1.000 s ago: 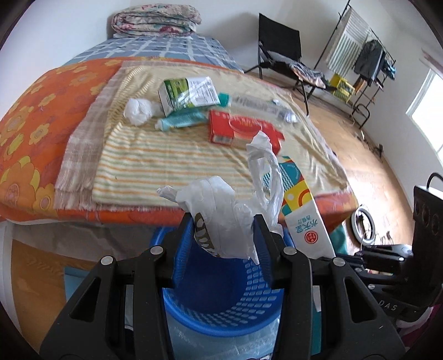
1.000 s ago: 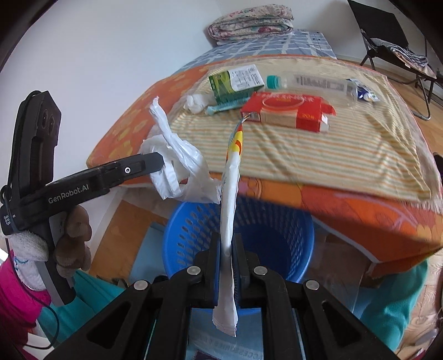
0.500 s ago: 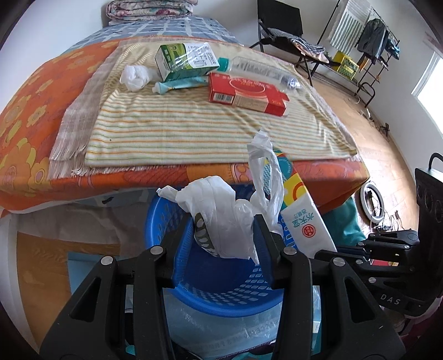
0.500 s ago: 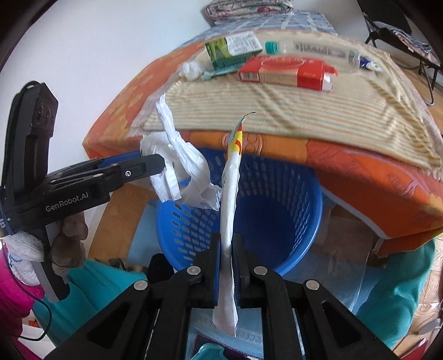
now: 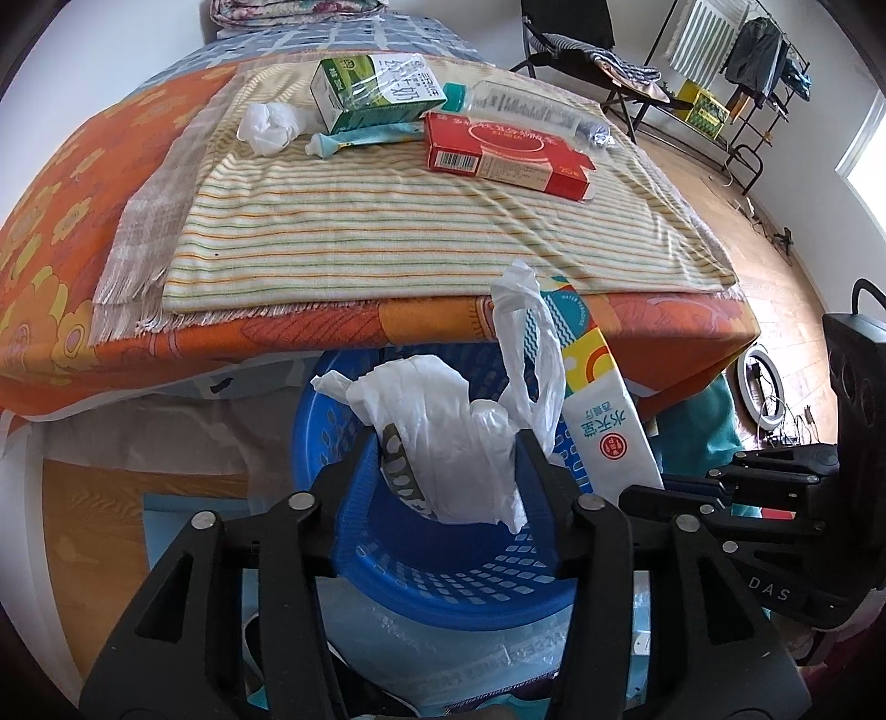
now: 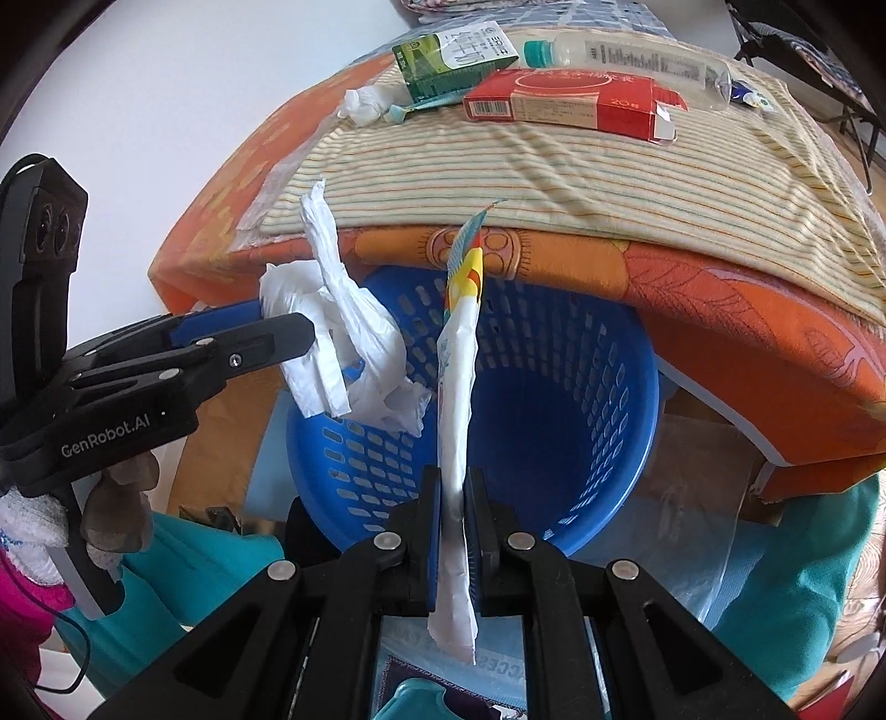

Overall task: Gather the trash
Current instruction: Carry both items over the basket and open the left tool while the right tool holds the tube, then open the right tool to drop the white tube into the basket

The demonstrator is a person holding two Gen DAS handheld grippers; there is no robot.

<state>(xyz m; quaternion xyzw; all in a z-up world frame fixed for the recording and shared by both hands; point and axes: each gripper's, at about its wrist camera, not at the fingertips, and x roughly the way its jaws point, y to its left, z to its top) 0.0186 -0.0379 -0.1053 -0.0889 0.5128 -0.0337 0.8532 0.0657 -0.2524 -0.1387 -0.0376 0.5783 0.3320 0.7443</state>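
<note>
My left gripper (image 5: 451,443) is shut on a crumpled white plastic bag (image 5: 443,437) and holds it over the blue perforated waste basket (image 5: 443,576). The bag (image 6: 343,343) and the left gripper (image 6: 299,335) also show in the right wrist view. My right gripper (image 6: 453,487) is shut on a flat white wrapper with a colourful top (image 6: 457,399), upright above the basket (image 6: 559,399). The wrapper also shows in the left wrist view (image 5: 598,421).
On the striped cloth (image 5: 421,221) on the bed lie a green carton (image 5: 371,94), a red box (image 5: 504,152), a clear bottle (image 5: 526,105), a teal tube (image 5: 354,138) and a white wad (image 5: 268,124). The bed edge (image 6: 720,293) overhangs the basket. A chair (image 5: 581,50) stands behind.
Both grippers have come down and nearer to the basket with their trash still held. The bed top has moved up and away in both views.
</note>
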